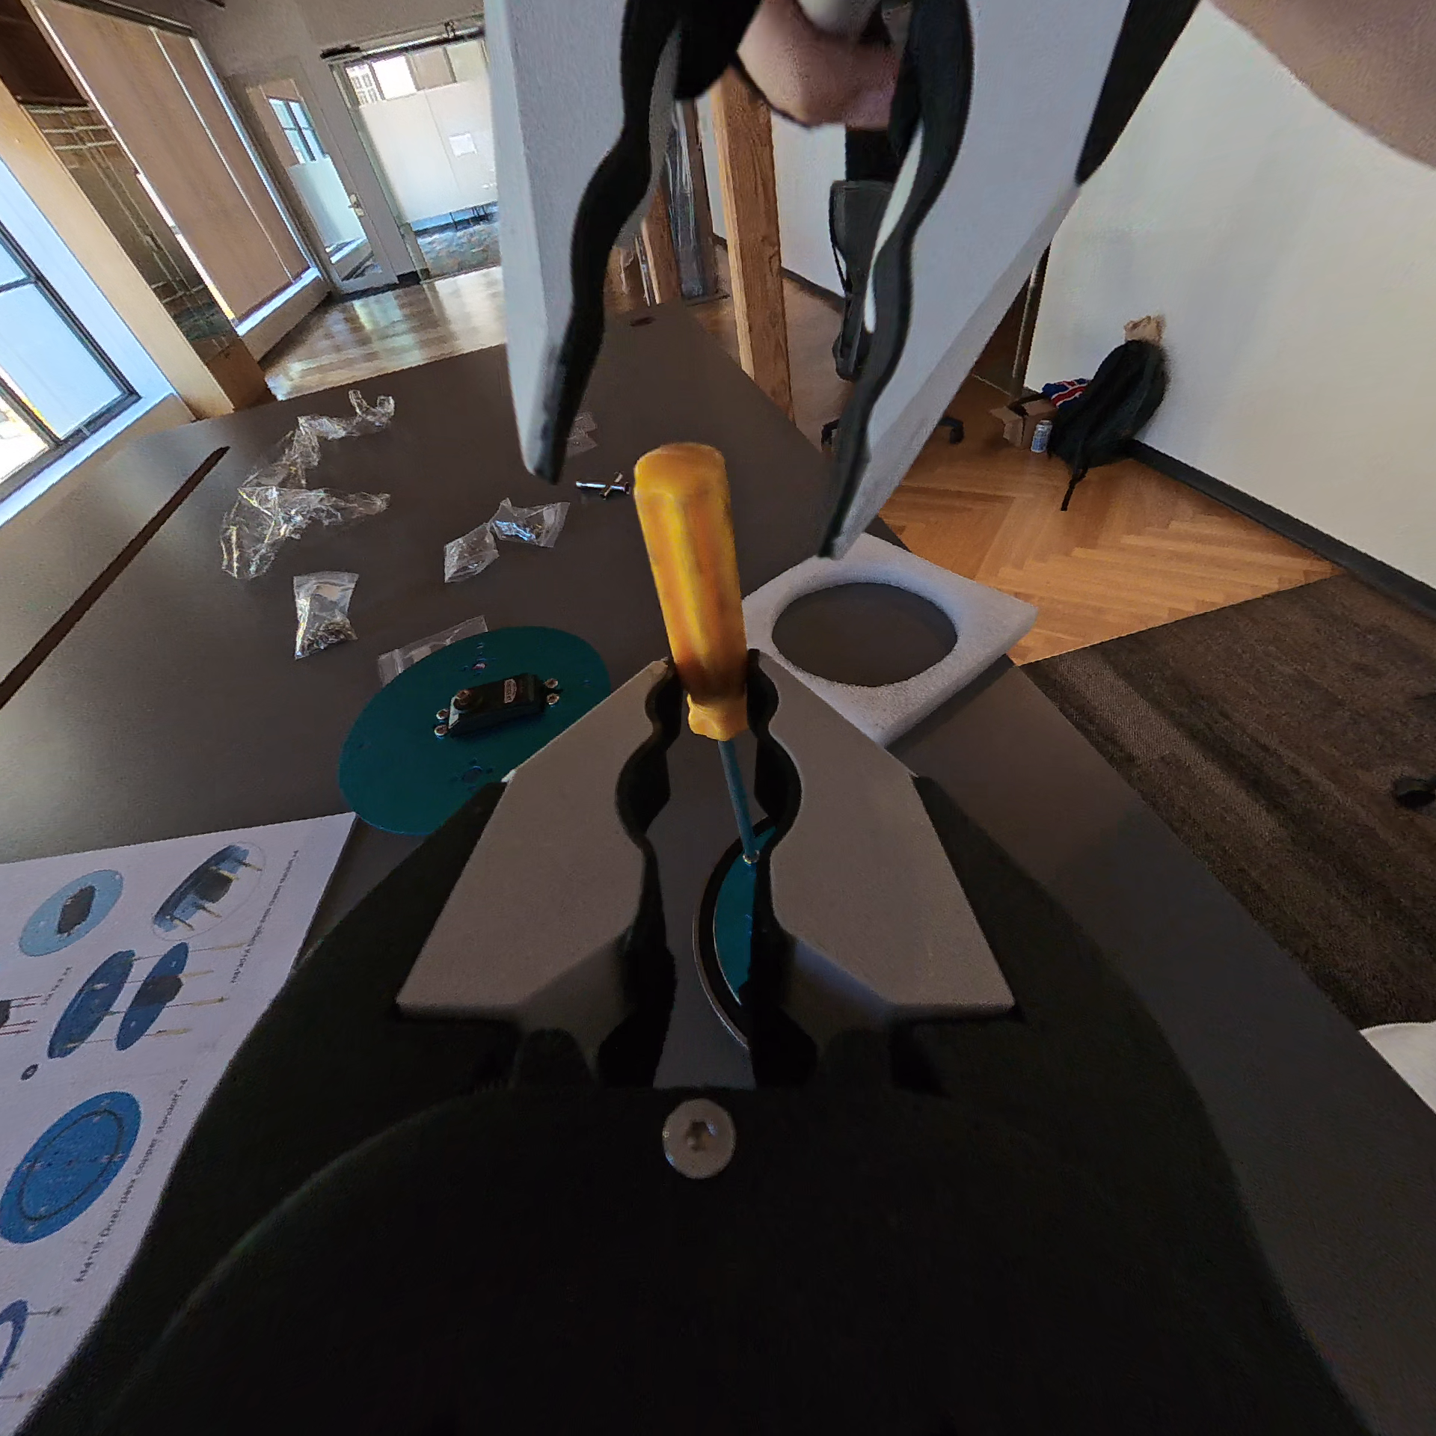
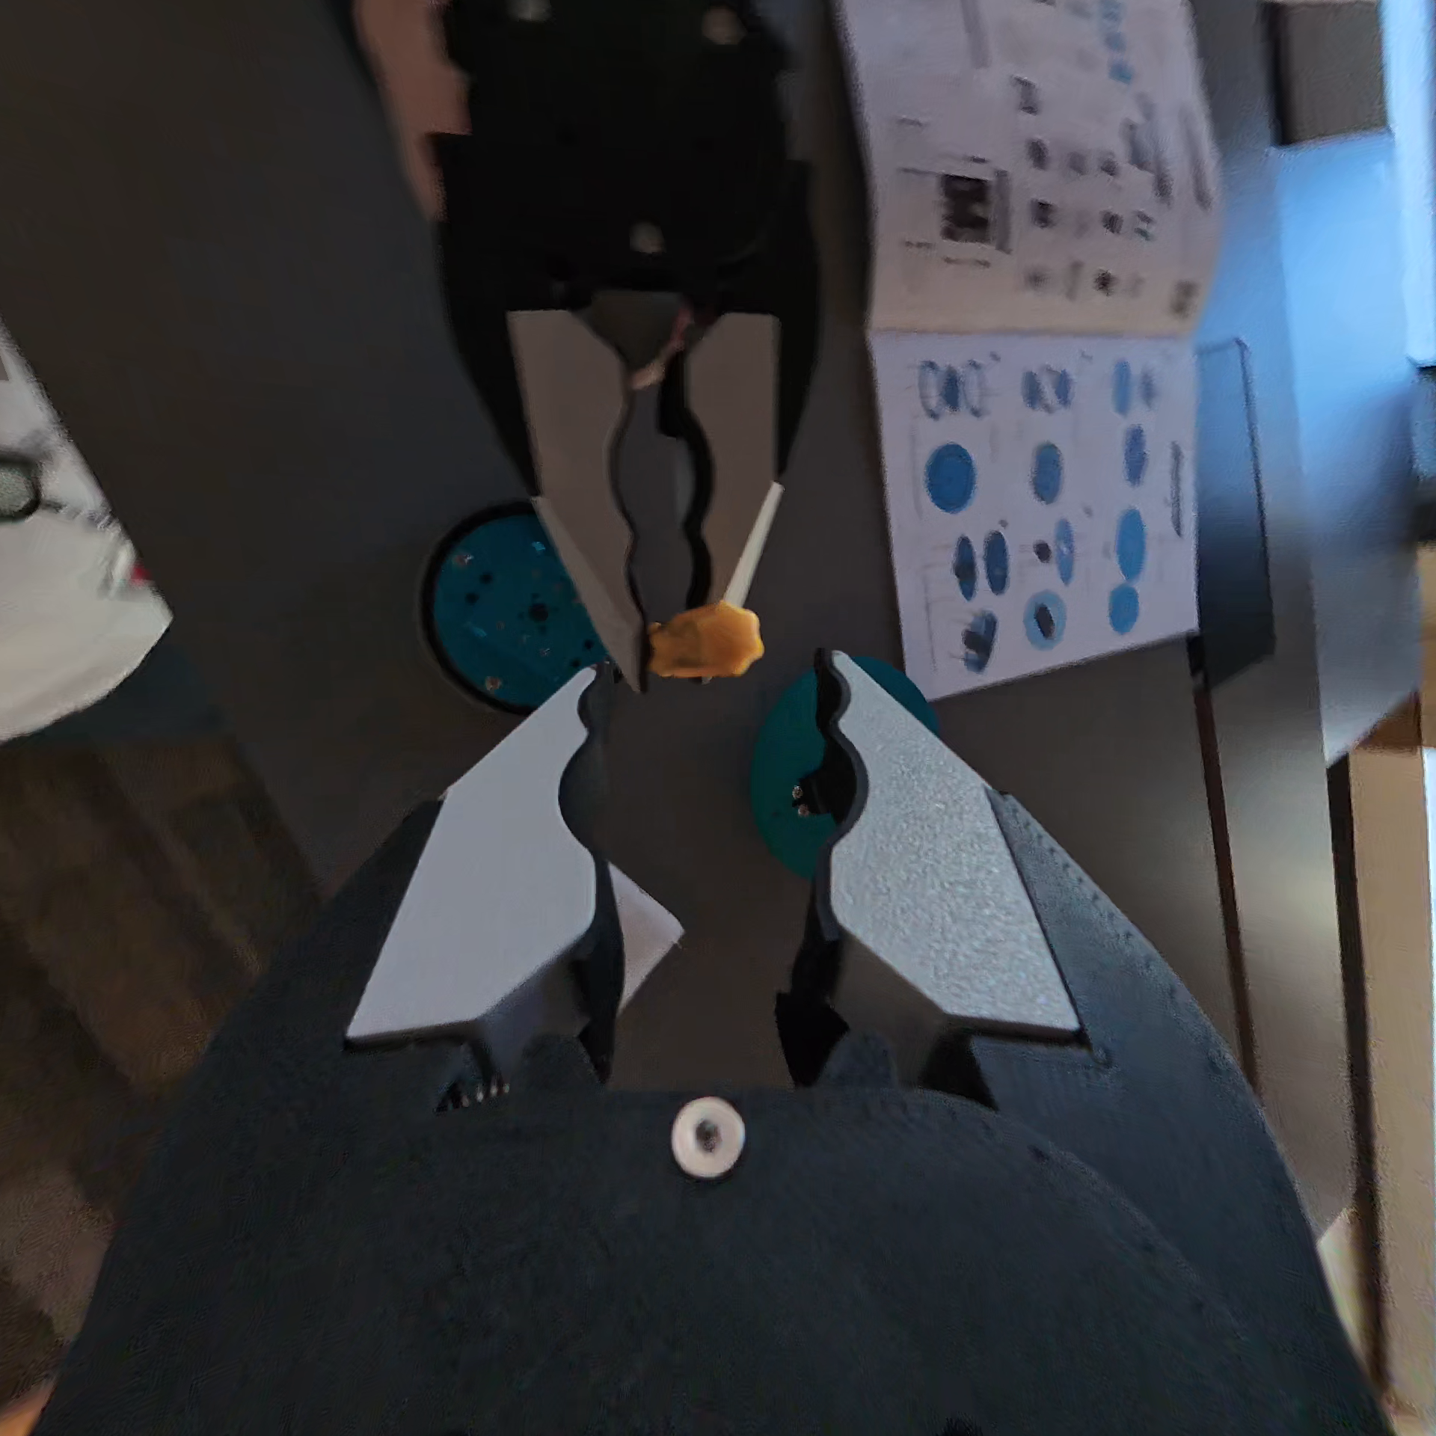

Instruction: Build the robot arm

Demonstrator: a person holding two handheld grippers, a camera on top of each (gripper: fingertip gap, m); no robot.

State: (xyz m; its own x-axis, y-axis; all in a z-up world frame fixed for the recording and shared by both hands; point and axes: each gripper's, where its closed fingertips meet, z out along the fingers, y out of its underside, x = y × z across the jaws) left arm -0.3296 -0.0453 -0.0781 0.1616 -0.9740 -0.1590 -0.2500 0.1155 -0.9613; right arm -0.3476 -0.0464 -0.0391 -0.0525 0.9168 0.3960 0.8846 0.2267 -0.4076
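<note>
Overhead, right gripper splayed above screwdriver

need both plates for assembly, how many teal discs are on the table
2: one teal disc bearing a black servo, on the table; another teal disc under the screwdriver tip.

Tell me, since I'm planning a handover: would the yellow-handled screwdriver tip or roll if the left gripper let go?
Probably tips: the screwdriver stands upright on its narrow tip, held only by the left gripper. The faceted handle may limit rolling on the table. The right gripper hovers open above it.
</note>
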